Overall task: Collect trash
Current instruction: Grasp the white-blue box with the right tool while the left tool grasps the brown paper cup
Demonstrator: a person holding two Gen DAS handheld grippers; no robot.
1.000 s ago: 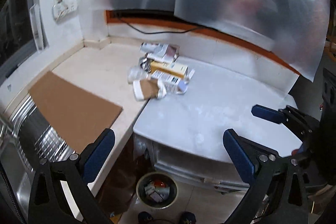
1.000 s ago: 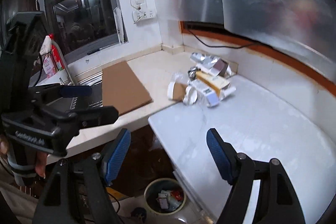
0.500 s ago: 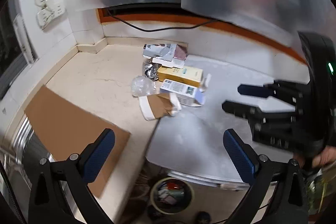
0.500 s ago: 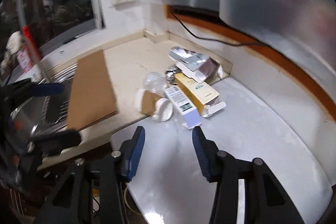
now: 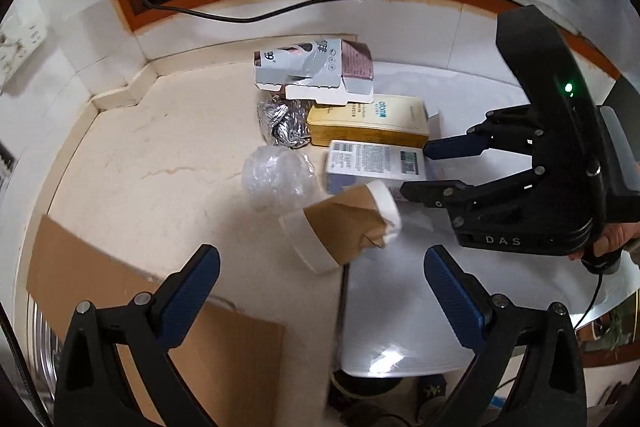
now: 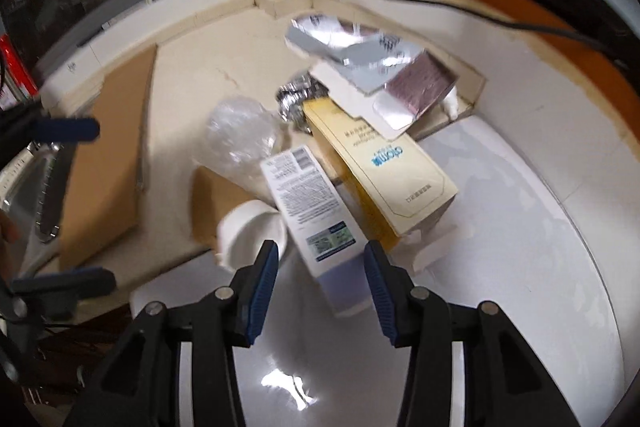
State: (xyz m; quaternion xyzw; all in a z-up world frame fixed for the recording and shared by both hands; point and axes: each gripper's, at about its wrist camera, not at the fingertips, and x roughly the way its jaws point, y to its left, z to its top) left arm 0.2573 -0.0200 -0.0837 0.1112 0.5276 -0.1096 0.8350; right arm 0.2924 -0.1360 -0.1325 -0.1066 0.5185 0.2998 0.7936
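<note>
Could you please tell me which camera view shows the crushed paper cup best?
The left wrist view: the crushed paper cup lies whole, brown sleeve and white rim visible. The right wrist view shows only its rim and some sleeve behind the white box.

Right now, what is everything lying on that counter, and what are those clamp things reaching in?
Paper cup: one, white with a brown sleeve, on its side at the front of the pile.
White box: one, white with a barcode, between the right tool's fingers, not yet pinched.
Yellow box: one, behind the white box.
Silver carton: one, flattened, at the back near the wall.
Foil ball: one, silver, crumpled, left of the yellow box.
Clear plastic wrap: one, crumpled, beside the cup.
Cardboard sheet: one, brown, flat, left of the pile.
Cable: one, black, along the wall.
Left tool: black with blue pads, open, above the cup.
Right tool: same colours, jaws have just been closing.
</note>
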